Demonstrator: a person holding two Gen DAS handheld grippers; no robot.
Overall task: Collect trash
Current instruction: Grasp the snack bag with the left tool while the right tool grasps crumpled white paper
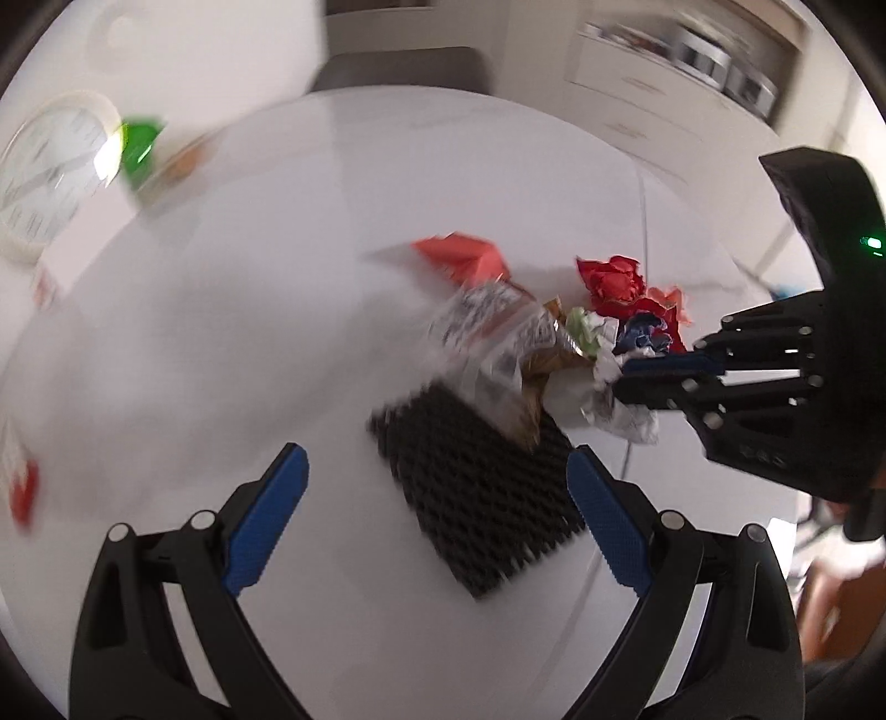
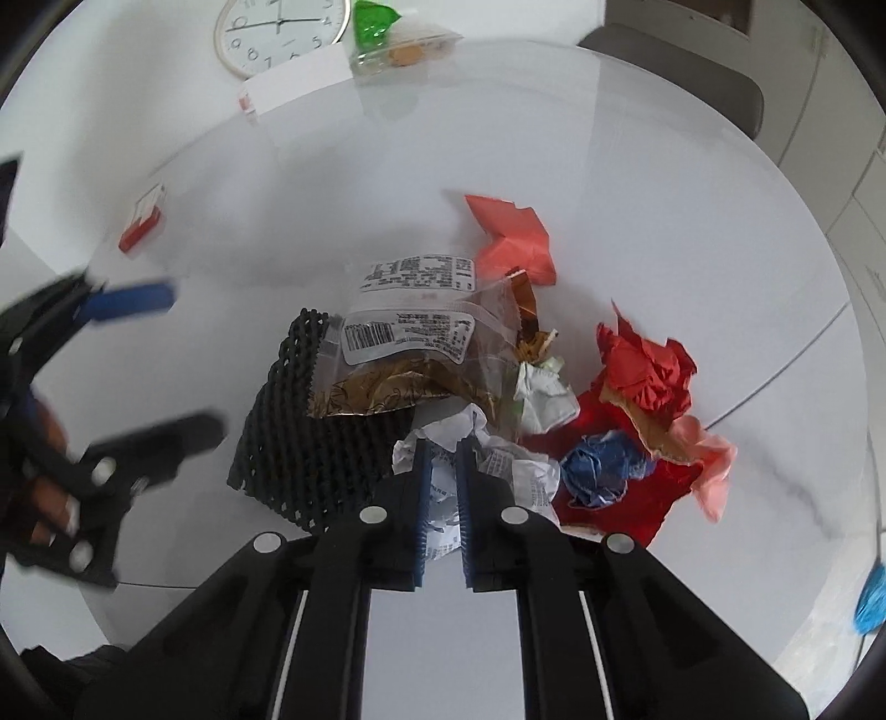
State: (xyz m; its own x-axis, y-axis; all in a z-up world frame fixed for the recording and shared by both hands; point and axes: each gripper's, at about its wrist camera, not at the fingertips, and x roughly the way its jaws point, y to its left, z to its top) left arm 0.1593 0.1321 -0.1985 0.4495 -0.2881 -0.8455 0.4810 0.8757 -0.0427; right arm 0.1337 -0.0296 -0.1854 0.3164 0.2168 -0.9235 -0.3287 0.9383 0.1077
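A heap of trash lies on the white round table (image 2: pixel 498 122): a black foam net (image 2: pixel 288 437), a clear snack wrapper (image 2: pixel 410 343), red paper (image 2: pixel 648 365), a salmon paper piece (image 2: pixel 515 232), a blue paper ball (image 2: pixel 601 468) and crumpled white paper (image 2: pixel 498 459). My right gripper (image 2: pixel 443 443) is shut on the white paper. In the left wrist view it (image 1: pixel 626 376) grips that paper (image 1: pixel 620 410) at the right. My left gripper (image 1: pixel 437 476) is open above the foam net (image 1: pixel 476 493), beside the wrapper (image 1: pixel 487 338).
A wall clock (image 2: pixel 277 33), a white box (image 2: pixel 299 83), a green-topped clear packet (image 2: pixel 382 33) and a small red and white box (image 2: pixel 143 219) lie at the table's far left. A grey chair (image 2: pixel 686 72) stands behind. Drawers (image 1: pixel 653 83) are at the back right.
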